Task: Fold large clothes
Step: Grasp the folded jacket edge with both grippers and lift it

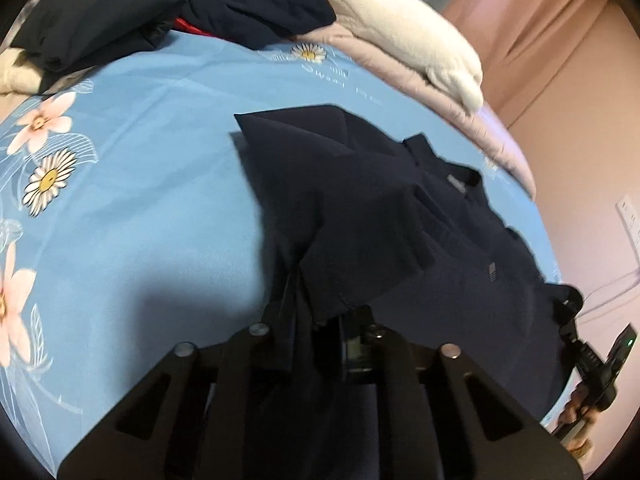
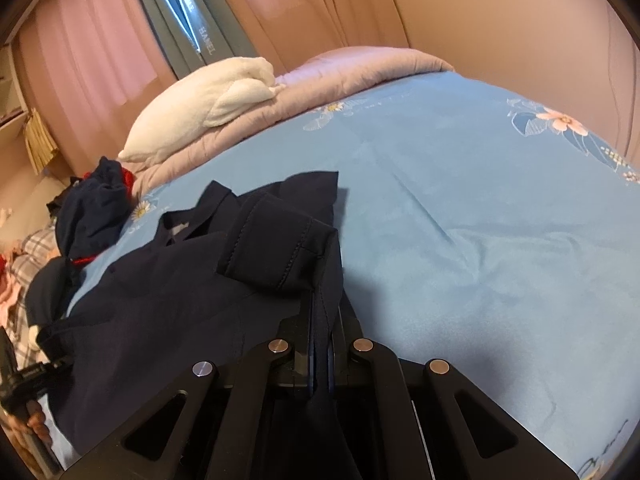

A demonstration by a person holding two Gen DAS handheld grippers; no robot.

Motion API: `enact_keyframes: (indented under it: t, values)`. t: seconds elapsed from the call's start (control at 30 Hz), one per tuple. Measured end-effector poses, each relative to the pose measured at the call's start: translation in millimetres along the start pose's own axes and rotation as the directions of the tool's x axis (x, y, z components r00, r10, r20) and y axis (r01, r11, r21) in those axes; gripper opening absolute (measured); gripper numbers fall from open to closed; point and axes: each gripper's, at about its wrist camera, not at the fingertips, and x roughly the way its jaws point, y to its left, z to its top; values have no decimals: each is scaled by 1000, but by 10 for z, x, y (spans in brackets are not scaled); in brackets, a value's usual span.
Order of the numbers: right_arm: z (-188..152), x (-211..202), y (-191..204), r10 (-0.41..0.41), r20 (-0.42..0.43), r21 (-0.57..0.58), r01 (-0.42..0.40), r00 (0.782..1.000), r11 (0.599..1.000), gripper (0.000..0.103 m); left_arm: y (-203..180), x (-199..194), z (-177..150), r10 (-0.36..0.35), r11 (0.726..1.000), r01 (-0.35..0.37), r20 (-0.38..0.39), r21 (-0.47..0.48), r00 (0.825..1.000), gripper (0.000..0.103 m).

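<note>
Navy shirt point(image 1: 400, 240) edge is pinched by left gripper point(image 1: 316, 320) and right gripper point(image 2: 320, 336); both should be lifted evenly toward collar point(image 1: 448, 168).

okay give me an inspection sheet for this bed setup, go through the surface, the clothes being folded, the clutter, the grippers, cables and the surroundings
Surface: blue flowered bedsheet, mostly bare beside the work.
Job's things: dark navy shirt spread on the sheet, collar away from the cameras, one sleeve folded over the body.
Clutter: heap of dark clothes with a red trim at the far edge; white fluffy blanket on a lilac quilt.
Grippers: left gripper shut on shirt fabric; right gripper shut on the shirt's edge.
Cables: nothing seen.
Surroundings: pink curtains, pinkish wall.
</note>
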Motion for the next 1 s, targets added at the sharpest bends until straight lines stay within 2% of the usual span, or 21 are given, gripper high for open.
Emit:
enact_keyframes:
  t: [0.17, 0.27, 0.37, 0.6, 0.73, 1.0]
  values:
    - [-1, -279, 98, 35, 59, -13, -34, 998, 999, 4, -159, -336, -101, -3, 1000, 2, 43, 16, 999, 9]
    - [-10, -465, 158, 63, 99, -18, -61, 993, 998, 4, -251, -620, -168, -30, 999, 26, 85, 41, 996, 8]
    - [-15, -635, 207, 75, 139, -27, -72, 987, 997, 4, -339, -923, -238, -72, 995, 59, 162, 86, 984, 7]
    - [132, -938, 283, 113, 211, -43, -106, 971, 993, 4, -508, -1309, -136, -86, 992, 61, 241, 108, 967, 7]
    - [435, -944, 401, 113, 226, -79, -98, 967, 992, 4, -580, -1360, 136, -116, 992, 97, 261, 85, 958, 7]
    - [1192, -562, 633, 99, 210, -117, -76, 973, 990, 4, -803, -1067, 982, -88, 995, 73, 281, 64, 956, 7]
